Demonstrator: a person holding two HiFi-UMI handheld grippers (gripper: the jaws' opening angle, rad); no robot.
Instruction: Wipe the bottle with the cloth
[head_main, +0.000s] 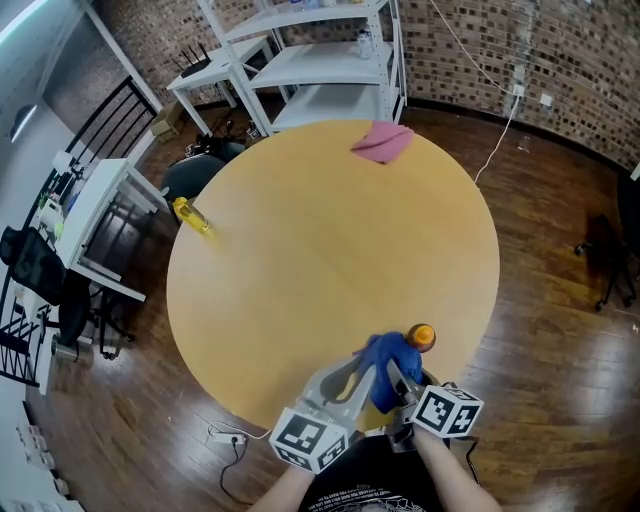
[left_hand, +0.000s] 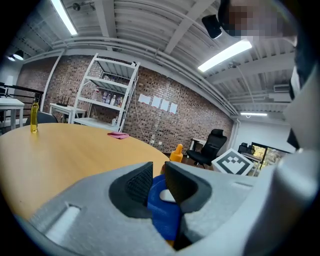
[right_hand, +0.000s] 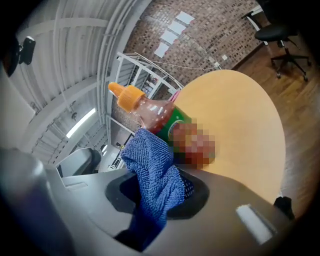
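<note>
Jaws of the left gripper (left_hand: 156, 182) stand almost together, pinching a fold of the blue cloth (left_hand: 162, 210) between their dark ribbed pads; a small white patch shows in the narrow gap above the fold. Just beside it, the right gripper (right_hand: 160, 192) has its jaws set wider. The same cloth hangs down through that gap, and the bottle (right_hand: 155, 115) rises out of it right behind the cloth, its lower part sunk between the pads. The pads appear to clamp the bottle's base, though the cloth covers the contact itself. The cloth lies against the bottle's side below the shoulder. The orange cap, the red contents and the top of the green label stay uncovered.

In the head view both grippers meet over the near edge of the round wooden table (head_main: 330, 240), with the bundled cloth between them and the orange cap poking out on the far right side.

Farther off, a small yellow bottle (head_main: 190, 214) stands at the table's left edge, and a pink cloth (head_main: 382, 141) lies at the far edge, well apart from the grippers. Beyond the table are a white shelf unit (head_main: 310, 60), a brick wall and a black office chair (left_hand: 210, 147).
</note>
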